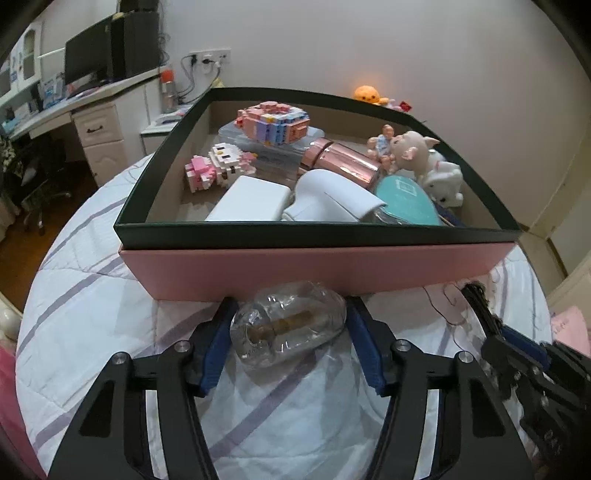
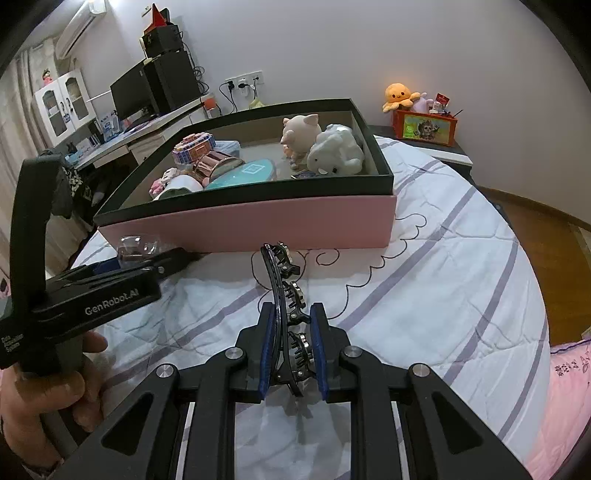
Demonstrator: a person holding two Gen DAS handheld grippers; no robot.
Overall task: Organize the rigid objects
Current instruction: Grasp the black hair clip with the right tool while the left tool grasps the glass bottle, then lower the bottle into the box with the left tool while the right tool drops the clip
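A clear bottle [image 1: 288,325] is clamped between the blue pads [image 1: 216,347] of the left gripper [image 1: 290,314], just in front of the pink wall of the box [image 1: 317,271]. A black hair clip [image 2: 286,314] with metal studs is clenched edge-on in the right gripper [image 2: 293,325], its curved length pointing toward the box. In the left wrist view the clip and the right gripper are seen at the lower right.

The box is set on a bed [image 2: 443,280] covered by a white quilt with pale purple stripes and a thin black looping line. A dark green rim tops the box's pink sides. Inside it are seen two brick-built toys [image 1: 273,123], a rose-gold cylinder [image 1: 341,157], a white block [image 1: 251,199], a teal case [image 1: 404,199], a pig figure [image 2: 299,133] and a white plush [image 2: 334,153]. How these touch one another cannot be fully told.

Behind the bed a plain pale wall is seen, with a socket strip [image 2: 243,79] and cables. To the left a white desk [image 1: 92,110] with drawers carries a dark monitor [image 2: 129,92] and a black tower. An air conditioner [image 2: 75,27] is mounted high in the corner. On the right, an orange plush octopus [image 2: 399,94] sits on an orange box on a dark nightstand [image 2: 428,146]. Wooden flooring is seen at both sides. A pink pillow [image 2: 565,391] lies at the bed's right edge.
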